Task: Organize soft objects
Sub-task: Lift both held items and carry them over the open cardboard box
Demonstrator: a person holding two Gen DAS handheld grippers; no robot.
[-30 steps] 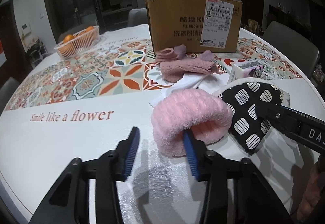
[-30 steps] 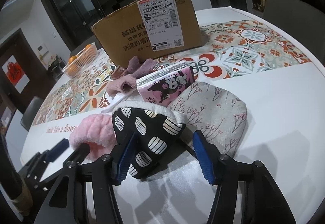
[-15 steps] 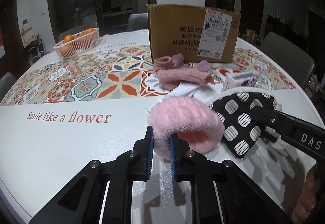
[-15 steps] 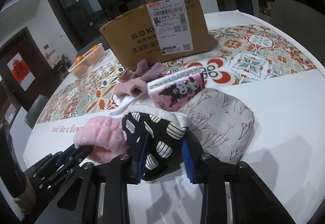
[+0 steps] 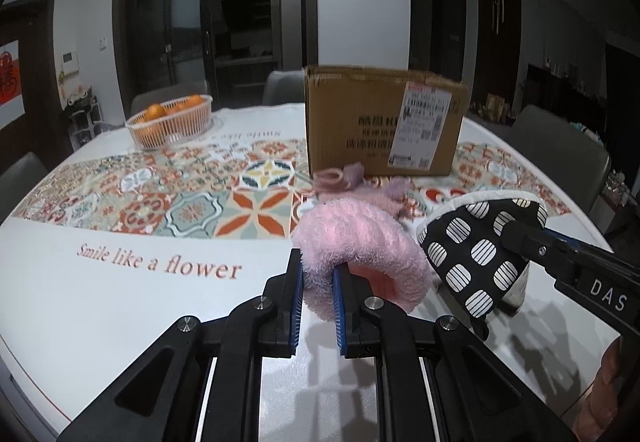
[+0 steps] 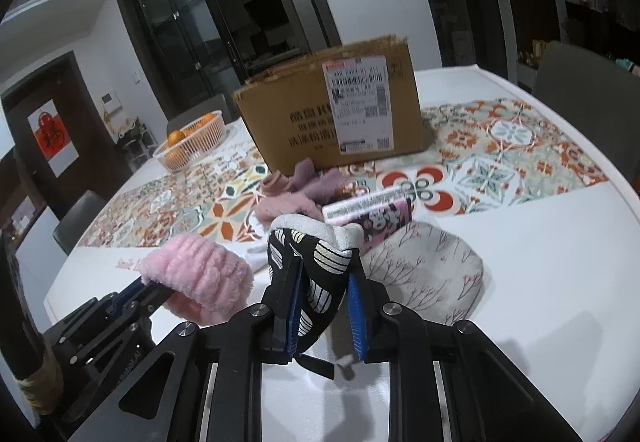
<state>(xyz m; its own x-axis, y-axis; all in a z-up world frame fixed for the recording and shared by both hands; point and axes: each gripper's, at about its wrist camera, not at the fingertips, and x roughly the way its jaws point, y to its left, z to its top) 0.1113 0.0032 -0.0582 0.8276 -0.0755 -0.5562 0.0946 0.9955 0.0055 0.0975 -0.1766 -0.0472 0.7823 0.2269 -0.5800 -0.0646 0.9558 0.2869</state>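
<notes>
Desk surface (image 5: 100, 302): white top, rounded edge, with a band of orange, teal and cream tile pattern across the middle; the words "Smile like a flower" are printed near the front.
Left gripper (image 5: 316, 296): closed on the pink fluffy band (image 5: 360, 242), pinching its near rim; the band is held clear of the desk.
Right gripper (image 6: 324, 306): jaws closing, pads pressed on the black spotted mitt (image 6: 320, 266), which hangs between them.
Floral pouch (image 6: 432, 274): lies flat on the white area, just right of the mitt.
Printed pack (image 6: 372, 215): rests on the pouch's far edge.
Mauve fluffy items (image 6: 296, 193): piled in front of the cardboard box (image 6: 340, 113).
Cardboard box: stands on the tile band, white shipping label facing forward.
Basket of oranges (image 5: 170, 119): far left of the desk.
Room: dim; dark glass doors behind; grey chairs (image 5: 560, 149) around the desk; white wall column.
</notes>
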